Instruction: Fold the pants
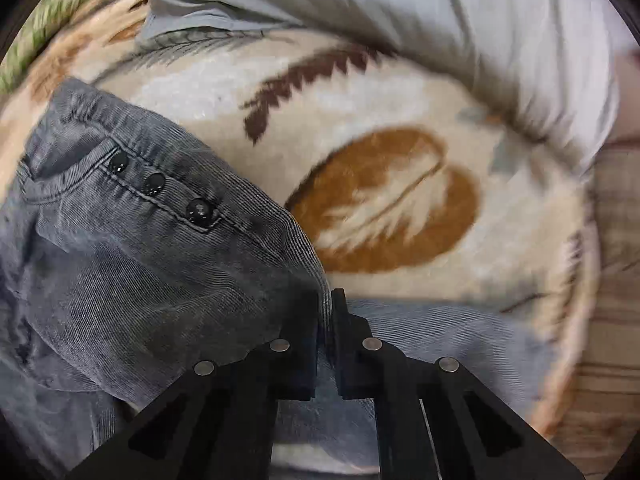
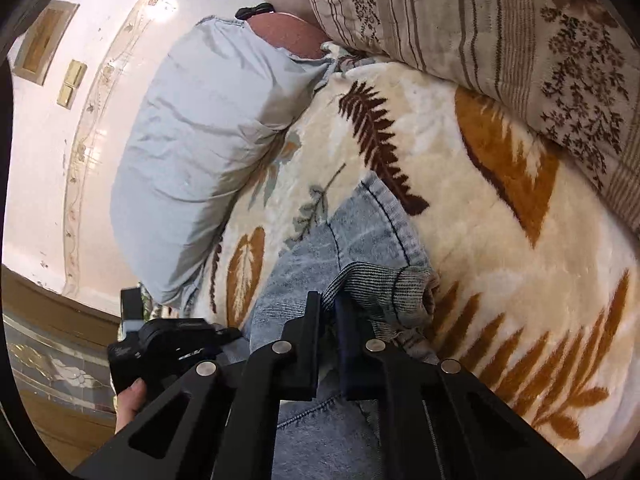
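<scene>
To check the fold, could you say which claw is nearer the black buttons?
Left. The left claw pinches the pants below the buttons; the right claw grips a hem, no buttons in its view.

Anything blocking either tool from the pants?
No. Left tool is already clamped on a fold of the pants; right tool is shut on their edge. Only bare blanket lies beyond; the pillow sits aside.

Motion blur smears the green patterned fabric (image 1: 52,12) at ten o'clock in the left wrist view. The pants (image 1: 132,264) run off the frame at eight o'clock; the blue pillow (image 1: 400,8) is cropped at twelve.
</scene>
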The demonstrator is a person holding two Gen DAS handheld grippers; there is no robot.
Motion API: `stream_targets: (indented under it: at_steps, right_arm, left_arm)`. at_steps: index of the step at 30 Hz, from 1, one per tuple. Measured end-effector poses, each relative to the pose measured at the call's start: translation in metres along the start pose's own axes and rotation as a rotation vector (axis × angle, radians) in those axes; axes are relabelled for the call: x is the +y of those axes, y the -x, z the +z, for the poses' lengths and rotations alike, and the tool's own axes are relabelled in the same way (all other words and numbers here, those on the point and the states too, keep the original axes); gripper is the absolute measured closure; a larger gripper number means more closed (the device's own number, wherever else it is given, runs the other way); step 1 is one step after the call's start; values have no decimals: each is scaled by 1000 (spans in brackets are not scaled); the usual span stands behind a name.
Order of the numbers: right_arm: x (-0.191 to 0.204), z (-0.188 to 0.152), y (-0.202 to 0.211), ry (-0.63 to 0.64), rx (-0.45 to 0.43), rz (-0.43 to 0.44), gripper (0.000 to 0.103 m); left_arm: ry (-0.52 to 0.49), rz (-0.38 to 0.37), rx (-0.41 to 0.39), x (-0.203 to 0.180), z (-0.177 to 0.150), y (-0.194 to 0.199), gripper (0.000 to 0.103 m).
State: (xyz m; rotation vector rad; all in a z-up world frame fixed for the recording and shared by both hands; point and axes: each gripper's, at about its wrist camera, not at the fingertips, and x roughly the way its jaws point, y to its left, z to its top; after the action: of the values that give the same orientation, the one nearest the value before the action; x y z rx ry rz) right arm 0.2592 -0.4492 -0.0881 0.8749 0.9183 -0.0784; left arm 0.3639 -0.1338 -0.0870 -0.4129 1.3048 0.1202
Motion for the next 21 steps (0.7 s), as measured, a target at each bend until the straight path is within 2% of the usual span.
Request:
stream_targets:
  at_steps: [2, 4, 6, 8, 9, 10, 12, 16, 18, 19, 20, 21]
  right_arm:
    - [1, 3, 2, -2, -13, 38, 97]
    - [7, 5, 7, 24, -26, 82, 97]
    - [16, 4, 14, 54, -48, 134, 98]
    - [24, 1, 19, 74, -49, 216, 98]
    - [28, -3, 21, 89, -39, 266, 98]
    - [35, -9, 23, 114, -20, 276, 98]
    - [43, -26, 30, 149, 4, 233, 98]
    - [31, -74, 53, 203, 19, 106, 98]
    - [20, -97, 50, 234, 62, -4, 98]
    - [17, -101, 45, 240, 86, -44, 98]
    - [13, -103, 39, 242, 106, -78, 98]
    - [11, -103, 36, 240, 113, -91, 98]
  left_arm:
    - [49, -67, -78, 16, -4, 34, 99]
    - [65, -173, -165, 35, -13, 76, 99]
    - [99, -276, -267, 65, -34, 122, 99]
    - [133, -373, -336, 97, -58, 152, 99]
    - [141, -383, -357, 109, -69, 160, 99]
    - [141, -380, -354, 121, -83, 162, 99]
    - [157, -401, -318, 143, -110, 156, 99]
    - [179, -385, -217, 183, -169, 121, 99]
    - [198, -364, -172, 194, -188, 92, 99]
    - [195, -352, -164, 196, -185, 80, 99]
    - [198, -334, -150, 195, -193, 69, 99]
    - [203, -352, -152, 195, -197, 66, 99]
